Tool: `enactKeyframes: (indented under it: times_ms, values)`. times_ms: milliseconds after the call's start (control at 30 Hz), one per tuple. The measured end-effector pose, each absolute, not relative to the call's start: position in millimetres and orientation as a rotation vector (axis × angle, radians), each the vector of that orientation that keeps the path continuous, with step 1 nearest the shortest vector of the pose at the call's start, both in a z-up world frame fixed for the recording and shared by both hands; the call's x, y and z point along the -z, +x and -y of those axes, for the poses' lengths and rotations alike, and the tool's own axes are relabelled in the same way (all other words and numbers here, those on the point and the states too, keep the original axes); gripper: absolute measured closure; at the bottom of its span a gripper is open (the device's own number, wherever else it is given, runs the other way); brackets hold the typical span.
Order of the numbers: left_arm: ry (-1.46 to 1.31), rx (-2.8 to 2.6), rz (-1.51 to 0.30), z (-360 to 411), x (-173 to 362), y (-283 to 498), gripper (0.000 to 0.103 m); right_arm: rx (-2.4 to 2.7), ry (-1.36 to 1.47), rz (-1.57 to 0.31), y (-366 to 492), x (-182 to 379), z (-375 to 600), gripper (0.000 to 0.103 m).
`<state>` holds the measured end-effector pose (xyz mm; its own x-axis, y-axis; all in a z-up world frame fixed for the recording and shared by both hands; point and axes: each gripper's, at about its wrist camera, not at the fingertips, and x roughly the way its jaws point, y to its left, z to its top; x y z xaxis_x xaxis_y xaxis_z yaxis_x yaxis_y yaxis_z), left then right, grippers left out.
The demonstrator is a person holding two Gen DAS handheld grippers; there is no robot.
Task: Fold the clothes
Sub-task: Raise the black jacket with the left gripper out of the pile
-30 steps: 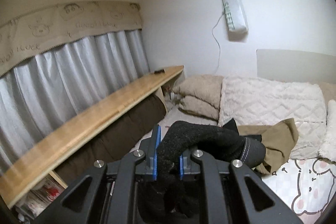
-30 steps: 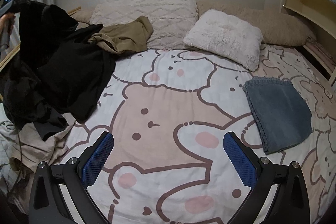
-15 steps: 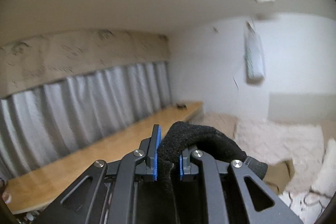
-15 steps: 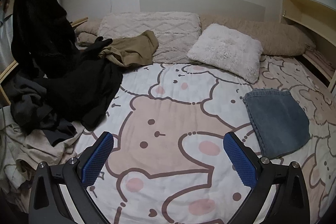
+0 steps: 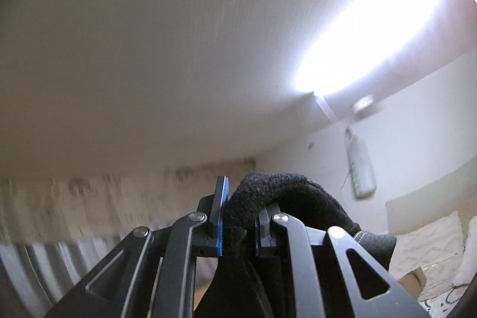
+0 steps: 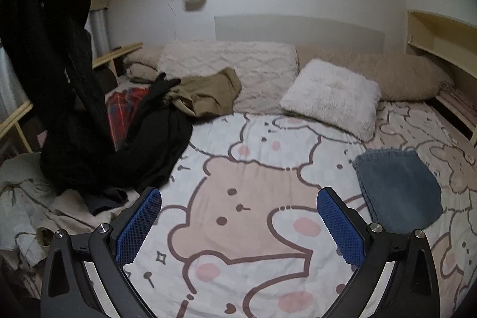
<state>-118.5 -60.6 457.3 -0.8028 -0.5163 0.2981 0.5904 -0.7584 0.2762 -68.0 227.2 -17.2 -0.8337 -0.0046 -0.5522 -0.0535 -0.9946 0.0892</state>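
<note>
Since a second ago my left gripper point(image 5: 238, 224) has tipped up: the shelf, curtain and pillows that filled its view have slid down to the bottom edge, and blurred ceiling with a glaring lamp point(image 5: 372, 32) takes most of it. My fingers there are narrow, clamped on a fold of the black knit garment point(image 5: 286, 195), which arches over the right finger and drops behind the frame. A white pouch point(image 5: 360, 166) hangs on the wall; its lettering is too smeared here to read.

From the right gripper point(image 6: 238, 224) I see that same garment lifted tall at the left edge point(image 6: 50, 29), where a second ago it lay lower against the heap. Its lower end trails into the pile of dark clothes point(image 6: 155, 139), next to an olive piece point(image 6: 208, 93) and something red plaid point(image 6: 125, 100). My fingers here stand wide with nothing between them, over the bear-print sheet point(image 6: 244, 189).

One blue denim piece point(image 6: 399, 189) lies flat and squared on the sheet near the white fluffy pillow point(image 6: 334, 97); it looks folded. The heap looks unfolded, so I judge most of the folding remains. No brand or writing is legible in this view.
</note>
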Motion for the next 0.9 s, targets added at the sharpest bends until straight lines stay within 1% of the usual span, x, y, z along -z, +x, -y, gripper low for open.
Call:
enactKeyframes:
  times_ms: [133,267,400,533,633,733,833,900]
  values:
    - [-0.378,2.584,0.505,23,-471,-62,0.089,-2.990,-0.817,-0.196,-52,1,-239,0.000]
    - [-0.394,2.703,0.553,-3,-467,-22,0.089,-2.998,-0.737,-0.234,-36,-15,-250,0.000]
    - [-0.404,2.900,0.519,-22,-450,15,0.089,-2.994,-0.648,-0.272,-18,-33,-265,0.000]
    - [-0.418,3.004,0.549,-27,-412,33,0.089,-2.927,-0.534,-0.301,7,-46,-294,0.000]
    - [-0.229,3.129,0.504,-14,-361,15,0.088,-2.882,-0.522,-0.300,18,-47,-312,0.000]
    - [0.034,3.233,0.467,-1,-286,-14,0.088,-2.840,-0.531,-0.236,24,-39,-320,0.000]
    - [0.342,3.283,0.444,6,-177,-50,0.088,-2.795,-0.547,-0.113,25,-19,-320,0.000]
    - [0.470,3.253,0.487,10,-96,-69,0.088,-2.764,-0.557,-0.033,26,-4,-319,0.000]
